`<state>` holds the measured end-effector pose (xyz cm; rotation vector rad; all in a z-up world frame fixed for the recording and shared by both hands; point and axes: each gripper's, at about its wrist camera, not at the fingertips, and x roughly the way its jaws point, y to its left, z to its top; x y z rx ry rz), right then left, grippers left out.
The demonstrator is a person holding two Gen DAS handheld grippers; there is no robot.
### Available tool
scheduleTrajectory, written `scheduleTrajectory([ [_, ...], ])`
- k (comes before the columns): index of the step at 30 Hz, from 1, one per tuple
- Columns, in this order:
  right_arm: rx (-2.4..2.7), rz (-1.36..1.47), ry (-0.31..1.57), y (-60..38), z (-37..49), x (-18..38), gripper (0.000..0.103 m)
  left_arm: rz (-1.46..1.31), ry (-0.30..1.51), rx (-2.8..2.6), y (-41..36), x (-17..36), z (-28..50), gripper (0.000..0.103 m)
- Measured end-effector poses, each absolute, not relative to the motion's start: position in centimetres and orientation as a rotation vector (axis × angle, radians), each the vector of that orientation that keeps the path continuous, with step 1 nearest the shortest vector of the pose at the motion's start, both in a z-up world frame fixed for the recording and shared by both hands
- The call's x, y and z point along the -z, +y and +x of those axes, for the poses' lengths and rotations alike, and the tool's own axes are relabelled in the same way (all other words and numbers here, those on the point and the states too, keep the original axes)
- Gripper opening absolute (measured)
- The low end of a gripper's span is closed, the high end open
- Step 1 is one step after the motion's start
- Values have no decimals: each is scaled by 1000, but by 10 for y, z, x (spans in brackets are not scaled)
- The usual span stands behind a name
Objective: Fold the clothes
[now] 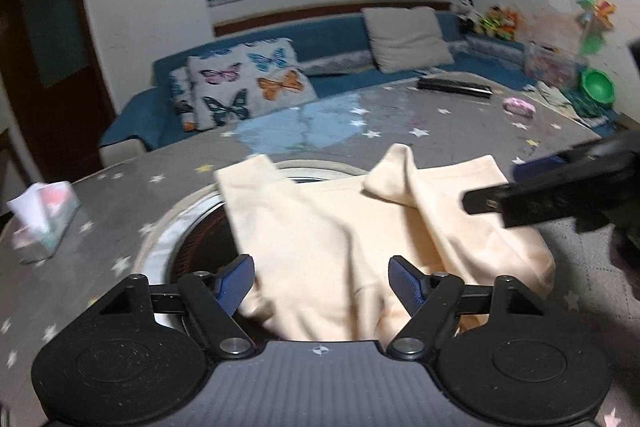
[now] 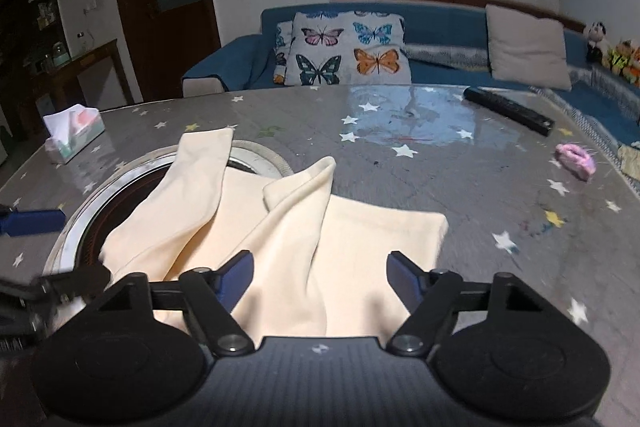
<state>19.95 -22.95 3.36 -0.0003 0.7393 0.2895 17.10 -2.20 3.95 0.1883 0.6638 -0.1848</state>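
Black tool w/ blue pads, silver screws.

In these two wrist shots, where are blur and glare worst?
Left wrist view: the right gripper at the edge and the toys smear. Right wrist view: window glare washes the table, and the tabletop beside the cream garment streaks.

Star-patterned table under cream garment

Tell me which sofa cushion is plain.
The beige cushion, leaning on the sofa's right stretch; the butterfly cushion left of it is printed.
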Motion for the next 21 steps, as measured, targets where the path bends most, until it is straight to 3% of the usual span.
scheduleTrajectory([
  [5, -320, 31, 769, -223, 235, -21, 63, 191, 721, 228, -27, -25, 198, 72],
  [7, -332, 32, 784, -218, 244, -15, 63, 188, 748, 239, -27, -17, 205, 63],
  [12, -371, 42, 824, -208, 261, 0, 47, 145, 801, 271, -20, -2, 213, 16],
  [13, -376, 48, 824, -209, 261, 0, 40, 132, 800, 274, -17, -3, 213, 12],
  [14, -381, 55, 825, -209, 260, 1, 21, 121, 790, 269, -14, -6, 209, 7],
  [17, -385, 70, 819, -212, 255, -1, 10, 90, 755, 251, -3, -15, 196, 3],
  [21, -371, 68, 767, -222, 235, -15, 9, 43, 711, 197, 18, -30, 176, 3],
])
